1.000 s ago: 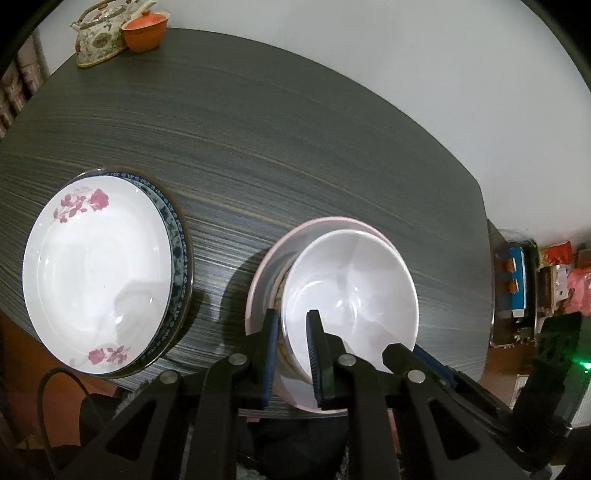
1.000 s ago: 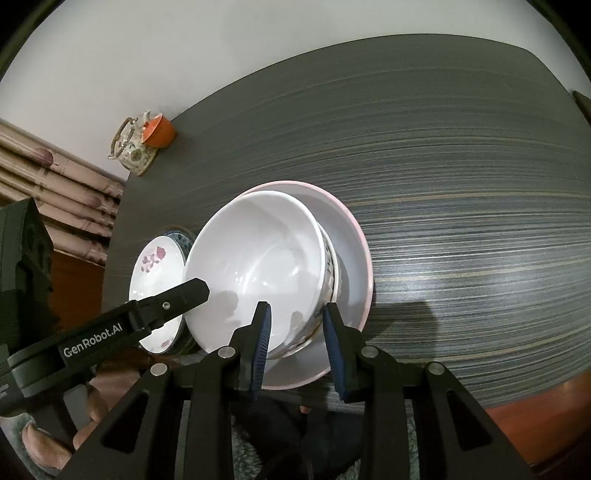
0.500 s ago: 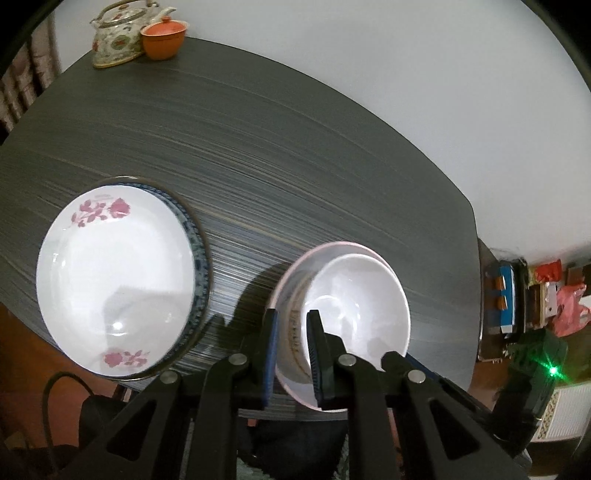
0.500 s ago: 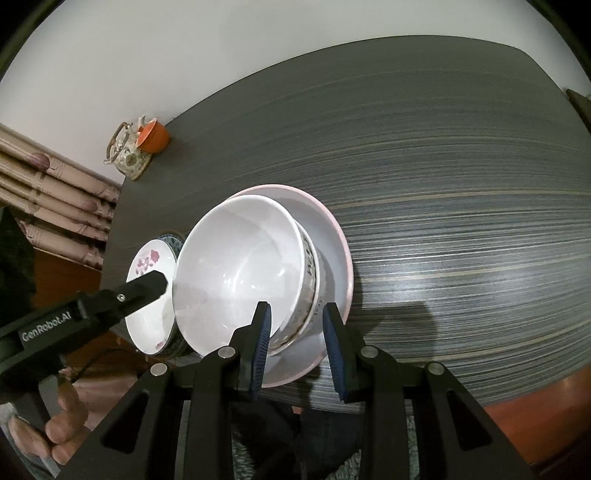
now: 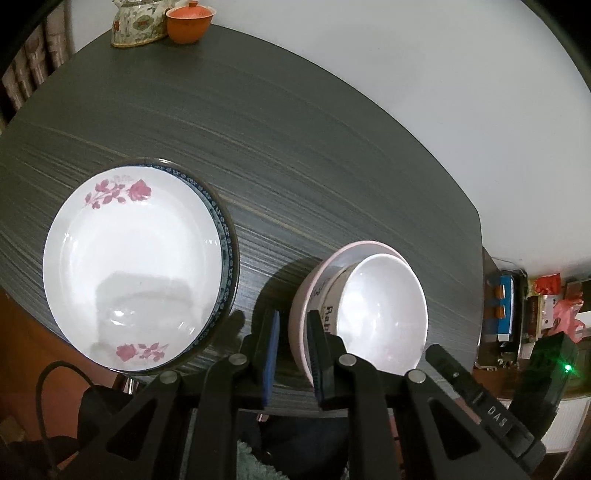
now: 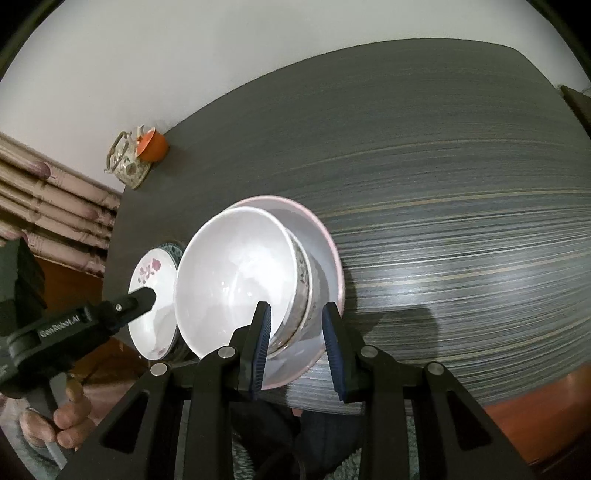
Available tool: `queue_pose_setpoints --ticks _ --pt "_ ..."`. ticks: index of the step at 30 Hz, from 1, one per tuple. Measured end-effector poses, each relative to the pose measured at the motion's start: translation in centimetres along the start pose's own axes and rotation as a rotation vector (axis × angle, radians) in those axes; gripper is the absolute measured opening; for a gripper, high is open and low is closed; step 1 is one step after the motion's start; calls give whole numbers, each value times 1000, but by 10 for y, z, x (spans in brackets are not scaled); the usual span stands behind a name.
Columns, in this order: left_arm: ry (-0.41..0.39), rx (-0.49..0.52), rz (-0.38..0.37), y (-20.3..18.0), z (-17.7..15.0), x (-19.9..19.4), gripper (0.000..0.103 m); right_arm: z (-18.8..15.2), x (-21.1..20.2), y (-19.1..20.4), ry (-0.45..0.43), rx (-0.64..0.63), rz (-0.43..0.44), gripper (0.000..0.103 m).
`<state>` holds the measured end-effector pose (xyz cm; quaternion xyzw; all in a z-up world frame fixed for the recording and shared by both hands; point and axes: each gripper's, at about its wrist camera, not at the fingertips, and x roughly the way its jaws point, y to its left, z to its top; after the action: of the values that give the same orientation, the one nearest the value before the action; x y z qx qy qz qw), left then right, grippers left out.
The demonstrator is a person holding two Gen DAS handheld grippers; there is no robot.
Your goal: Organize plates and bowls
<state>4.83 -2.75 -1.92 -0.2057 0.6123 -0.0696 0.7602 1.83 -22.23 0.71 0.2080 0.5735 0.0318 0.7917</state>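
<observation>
Gripping pink bowl [image 5: 301,314] rim: left claw [image 5: 291,354].

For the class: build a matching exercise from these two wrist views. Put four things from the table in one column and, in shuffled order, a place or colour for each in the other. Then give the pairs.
1. rose plate
2. white bowl
3. lidded cup
4. table

A. orange
B. dark grey, streaked
C. on a blue-rimmed plate
D. nested in the stack on the pink plate

Pairs: 1-C, 2-D, 3-A, 4-B
</observation>
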Motion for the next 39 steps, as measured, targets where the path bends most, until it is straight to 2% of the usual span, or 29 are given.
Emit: queue_pose_setpoints --ticks 12,22,26,39 --pt "60 -18 -40 -2 0 14 16 6 -6 -24 -11 53 -45 28" --pt "80 -7 -8 -3 3 25 16 9 12 -30 30 59 -69 28" --pt "91 -3 0 -5 3 33 16 12 21 -26 39 53 -84 34" --pt "108 -3 20 -14 3 55 16 21 46 -17 74 34 -119 34"
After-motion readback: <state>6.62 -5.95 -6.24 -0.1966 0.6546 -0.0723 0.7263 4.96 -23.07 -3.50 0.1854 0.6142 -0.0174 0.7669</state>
